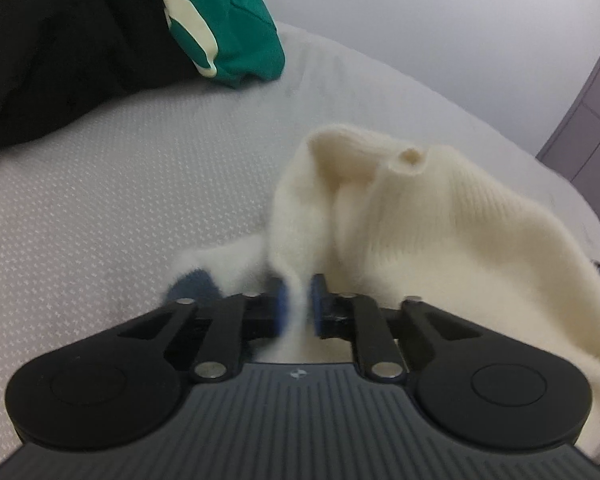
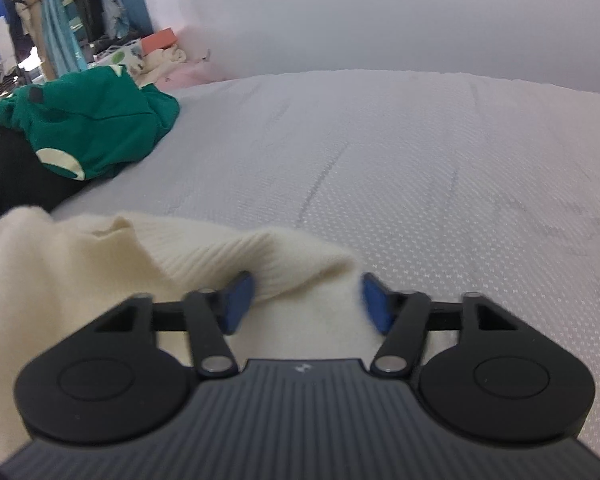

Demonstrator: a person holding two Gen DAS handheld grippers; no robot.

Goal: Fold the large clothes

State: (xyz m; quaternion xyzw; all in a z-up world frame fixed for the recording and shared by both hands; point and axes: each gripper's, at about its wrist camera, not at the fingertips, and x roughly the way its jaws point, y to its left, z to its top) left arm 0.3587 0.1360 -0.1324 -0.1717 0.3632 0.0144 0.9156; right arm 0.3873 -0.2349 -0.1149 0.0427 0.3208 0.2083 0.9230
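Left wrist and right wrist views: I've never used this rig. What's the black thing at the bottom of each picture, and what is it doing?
Each picture comes from a camera on a hand-held gripper that a person carries, one per hand, looking forward along two blue-padded fingers. In the left wrist view, the left hand-held gripper is pinched shut on a fold of the cream knit sweater. In the right wrist view, the right hand-held gripper stands open, with the same sweater's edge between its fingers, not clamped. The sweater lies on a pale textured mattress. Farther back, a green garment rests on a black garment.
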